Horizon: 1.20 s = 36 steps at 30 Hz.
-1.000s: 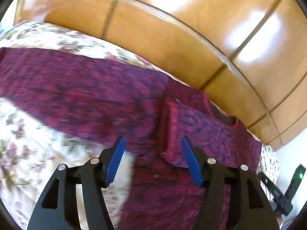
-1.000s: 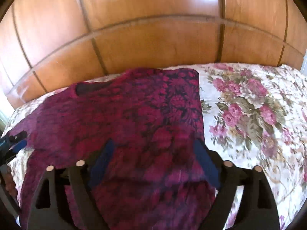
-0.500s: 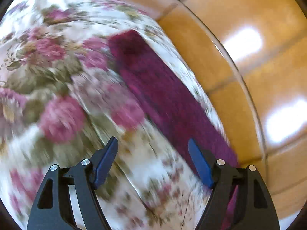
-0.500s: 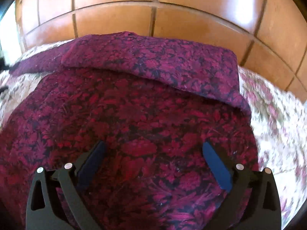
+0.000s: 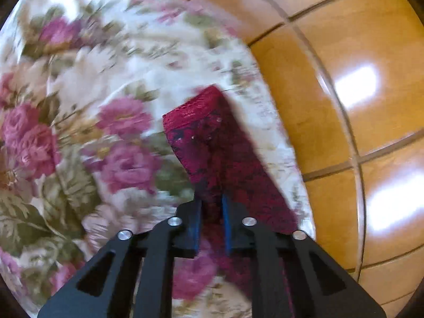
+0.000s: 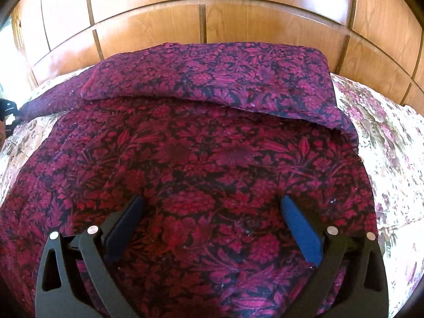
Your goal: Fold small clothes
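Two grippers are showing: your left gripper (image 5: 211,206) is clenching its fingers on the maroon sleeve (image 5: 212,143), which is stretching toward twelve o'clock over the floral bedspread (image 5: 79,132), while your right gripper (image 6: 212,225) is hovering with fingers spread wide and released above the maroon top (image 6: 198,164), whose other sleeve is lying folded across it at twelve o'clock, near the wooden headboard (image 6: 201,21)

Wall: glossy wooden panelling (image 6: 148,29), honey-brown, split into rectangles by dark grooves; runs behind the bed in both views.
Bed: cover (image 5: 79,84) cream with pink roses and green leaves, blurred in the left view.
Light: bright patches glare on the panels at right; strong daylight (image 6: 8,50) at the far left edge.
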Available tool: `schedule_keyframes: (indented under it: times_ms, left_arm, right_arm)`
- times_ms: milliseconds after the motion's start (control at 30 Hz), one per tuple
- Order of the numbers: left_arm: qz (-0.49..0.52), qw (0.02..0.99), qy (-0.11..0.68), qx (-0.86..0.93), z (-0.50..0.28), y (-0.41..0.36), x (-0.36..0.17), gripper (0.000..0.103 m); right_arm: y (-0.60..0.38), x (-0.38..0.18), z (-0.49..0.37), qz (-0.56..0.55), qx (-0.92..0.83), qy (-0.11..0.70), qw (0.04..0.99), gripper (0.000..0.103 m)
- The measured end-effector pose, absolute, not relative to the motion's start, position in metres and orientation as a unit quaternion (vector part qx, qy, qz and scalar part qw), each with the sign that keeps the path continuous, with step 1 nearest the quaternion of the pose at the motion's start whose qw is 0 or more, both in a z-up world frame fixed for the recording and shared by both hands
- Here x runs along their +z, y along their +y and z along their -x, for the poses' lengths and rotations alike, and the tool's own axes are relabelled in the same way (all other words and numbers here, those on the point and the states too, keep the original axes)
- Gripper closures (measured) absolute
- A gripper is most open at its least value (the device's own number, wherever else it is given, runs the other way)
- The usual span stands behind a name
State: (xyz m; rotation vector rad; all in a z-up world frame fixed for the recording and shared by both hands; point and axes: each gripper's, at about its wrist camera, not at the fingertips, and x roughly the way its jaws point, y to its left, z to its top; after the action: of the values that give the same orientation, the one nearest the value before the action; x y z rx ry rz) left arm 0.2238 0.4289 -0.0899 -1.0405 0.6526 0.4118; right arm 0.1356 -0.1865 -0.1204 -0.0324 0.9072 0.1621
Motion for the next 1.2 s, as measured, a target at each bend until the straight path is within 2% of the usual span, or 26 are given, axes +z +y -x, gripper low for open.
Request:
schedule_keyframes:
  times_ms: [100, 267, 467, 500, 533, 567, 633, 700, 900, 967, 1033, 1067, 1133, 1200]
  left_arm:
    - [0.457, 0.835, 0.282, 0.124, -0.234, 0.395, -0.059, 0.092]
    - [0.366, 0.888, 0.277, -0.035, -0.243, 0.267, 0.001, 0.092]
    - [0.251, 0.886, 0.336, -0.196, -0.251, 0.091, 0.002, 0.091]
    - [0.231, 0.879, 0.359, -0.211, -0.254, 0.062, -0.008, 0.084]
    - [0.22, 0.875, 0.371, -0.219, -0.255, 0.047, -0.013, 0.071]
    - [0.2, 0.868, 0.392, -0.23, -0.256, 0.023, -0.024, 0.065]
    - [0.181, 0.857, 0.417, -0.241, -0.258, 0.001, -0.037, 0.034]
    - [0.18, 0.855, 0.425, -0.236, -0.252, -0.006, -0.042, 0.025]
    - [0.203, 0.863, 0.408, -0.219, -0.22, 0.032, -0.039, 0.021]
    - [0.216, 0.867, 0.405, -0.194, -0.207, 0.049, -0.048, 0.021]
    - [0.22, 0.868, 0.411, -0.172, -0.192, 0.064, -0.058, 0.022]
    - [0.225, 0.867, 0.415, -0.163, -0.186, 0.069, -0.064, 0.022]
    - [0.233, 0.864, 0.42, -0.15, -0.179, 0.076, -0.074, 0.022]
    - [0.236, 0.866, 0.418, -0.141, -0.172, 0.084, -0.079, 0.022]
  right_arm:
    - [-0.187, -0.122, -0.136, 0.015, 0.078, 0.437, 0.896, 0.002]
    - [-0.187, -0.122, -0.136, 0.012, 0.08, 0.436, 0.896, 0.002]
    - [-0.188, -0.122, -0.135, 0.002, 0.085, 0.434, 0.897, 0.002]
    - [-0.189, -0.122, -0.135, -0.001, 0.087, 0.433, 0.897, 0.002]
    - [-0.19, -0.122, -0.134, -0.003, 0.088, 0.433, 0.897, 0.002]
    - [-0.191, -0.122, -0.134, -0.005, 0.089, 0.432, 0.897, 0.002]
    - [-0.194, -0.121, -0.133, -0.009, 0.091, 0.432, 0.897, 0.002]
    - [-0.197, -0.12, -0.133, -0.013, 0.094, 0.431, 0.897, 0.002]
    - [-0.211, -0.109, -0.133, -0.044, 0.112, 0.434, 0.893, 0.002]
    - [-0.218, -0.098, -0.137, -0.073, 0.121, 0.43, 0.892, 0.009]
    - [-0.219, -0.083, -0.152, -0.116, 0.14, 0.426, 0.886, 0.023]
    - [-0.217, -0.076, -0.161, -0.126, 0.144, 0.421, 0.887, 0.026]
    - [-0.209, -0.065, -0.184, -0.152, 0.156, 0.416, 0.883, 0.038]
    - [-0.197, -0.064, -0.21, -0.172, 0.159, 0.426, 0.874, 0.039]
